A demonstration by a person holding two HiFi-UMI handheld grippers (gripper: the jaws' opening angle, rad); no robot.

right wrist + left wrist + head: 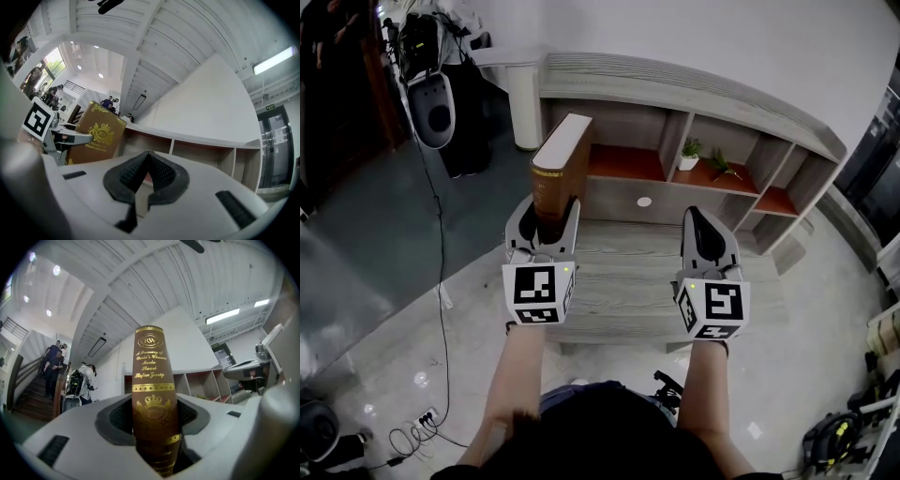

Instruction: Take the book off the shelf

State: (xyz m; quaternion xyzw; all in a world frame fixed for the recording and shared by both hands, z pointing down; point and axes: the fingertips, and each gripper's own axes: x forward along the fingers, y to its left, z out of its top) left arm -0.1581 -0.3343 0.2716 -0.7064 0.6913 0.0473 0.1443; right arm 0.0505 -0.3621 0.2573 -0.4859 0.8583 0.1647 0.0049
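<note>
A thick brown book (555,173) with gold lettering stands upright in my left gripper (543,223), whose jaws are shut on its lower spine. In the left gripper view the book's spine (153,394) fills the gap between the two pads. It is held in the air in front of the grey wooden shelf unit (694,108), clear of its compartments. My right gripper (706,234) hovers to the right at the same height, jaws closed together with nothing between them. From the right gripper view the book's cover (96,133) shows at the left beside the left gripper (56,136).
A low grey wooden bench (628,281) lies under both grippers. The shelf holds small potted plants (691,153) on an orange-lined level. A cable (441,281) runs across the floor at left. People stand on a staircase (51,376) far off.
</note>
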